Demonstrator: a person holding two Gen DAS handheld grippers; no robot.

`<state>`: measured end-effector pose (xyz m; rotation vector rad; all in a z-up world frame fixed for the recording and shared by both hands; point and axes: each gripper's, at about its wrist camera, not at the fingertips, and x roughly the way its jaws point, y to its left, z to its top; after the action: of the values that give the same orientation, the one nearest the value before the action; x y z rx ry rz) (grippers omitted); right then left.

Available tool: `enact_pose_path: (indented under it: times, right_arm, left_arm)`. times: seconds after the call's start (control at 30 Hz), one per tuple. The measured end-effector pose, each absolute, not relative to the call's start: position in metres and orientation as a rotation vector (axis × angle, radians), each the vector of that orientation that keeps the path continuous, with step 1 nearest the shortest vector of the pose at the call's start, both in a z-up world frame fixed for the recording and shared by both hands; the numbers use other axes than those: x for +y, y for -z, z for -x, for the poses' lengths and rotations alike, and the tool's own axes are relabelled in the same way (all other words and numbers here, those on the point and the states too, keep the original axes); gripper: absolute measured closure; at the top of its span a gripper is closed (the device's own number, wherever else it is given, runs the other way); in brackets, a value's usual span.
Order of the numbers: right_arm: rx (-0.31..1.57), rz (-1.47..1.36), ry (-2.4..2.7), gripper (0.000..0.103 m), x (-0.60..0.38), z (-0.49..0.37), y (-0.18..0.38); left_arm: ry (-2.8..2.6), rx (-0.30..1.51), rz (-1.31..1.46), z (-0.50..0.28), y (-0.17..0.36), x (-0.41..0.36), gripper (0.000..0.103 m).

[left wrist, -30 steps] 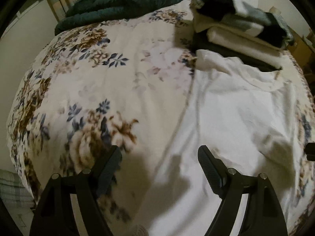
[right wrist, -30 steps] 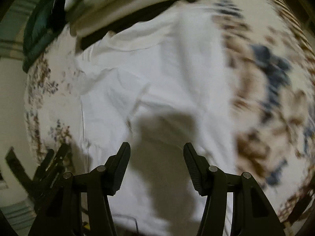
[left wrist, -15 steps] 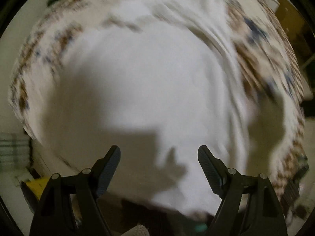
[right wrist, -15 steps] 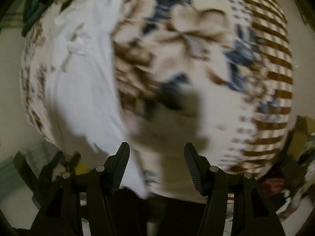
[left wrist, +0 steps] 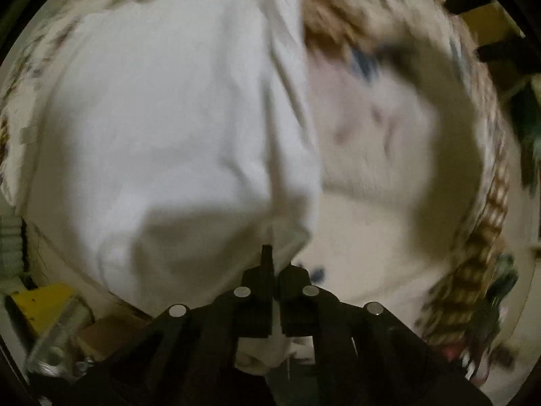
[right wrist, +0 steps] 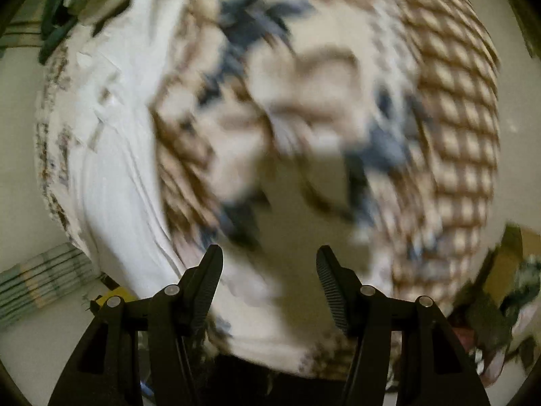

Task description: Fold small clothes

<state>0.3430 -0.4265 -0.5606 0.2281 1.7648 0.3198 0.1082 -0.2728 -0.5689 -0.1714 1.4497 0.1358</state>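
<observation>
White garment at the bed's near edge

My left gripper (left wrist: 274, 272) pinches the white garment (left wrist: 169, 128) hem (jaws just closed); my right gripper (right wrist: 268, 270) hangs spread over the floral bedspread (right wrist: 304, 101).

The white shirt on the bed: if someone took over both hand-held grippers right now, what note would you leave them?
Left hand-held gripper: has just closed, pinching the near edge of the white shirt.
Right hand-held gripper: open, empty, over the floral bedspread just right of the shirt.
Shirt: spread on the bedspread, near the bed's edge.
Done: one edge gripped.
Left: probably grip the shirt's other side with the right gripper, then fold. No fold is visible yet; the pictures are blurred.
</observation>
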Motion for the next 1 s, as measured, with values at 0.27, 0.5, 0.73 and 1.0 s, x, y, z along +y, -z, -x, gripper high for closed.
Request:
enact_pose_path:
  times: [0.27,0.5,0.73,1.0]
  right_arm:
    - [1.619,-0.323,-0.427,0.043,-0.355,-0.479,0.553]
    - [1.647,-0.297,-0.402,0.043,-0.301,-0.559,0.584]
    - [1.687,-0.396,-0.367,0.084,-0.278,-0.578,0.623]
    - [1.587,-0.277,-0.322,0.097,-0.236,-0.57,0.563]
  left_arm:
    - [-0.214,1.356,0.251,-0.096,0.507,-0.222,0.102]
    - [-0.279,1.323,0.295,-0.081,0.486,-0.208,0.102]
    - [-0.298,1.3,0.343,-0.083,0.481,-0.174,0.102]
    - [-0.318,1.279,0.463,-0.072,0.472,-0.113,0.102]
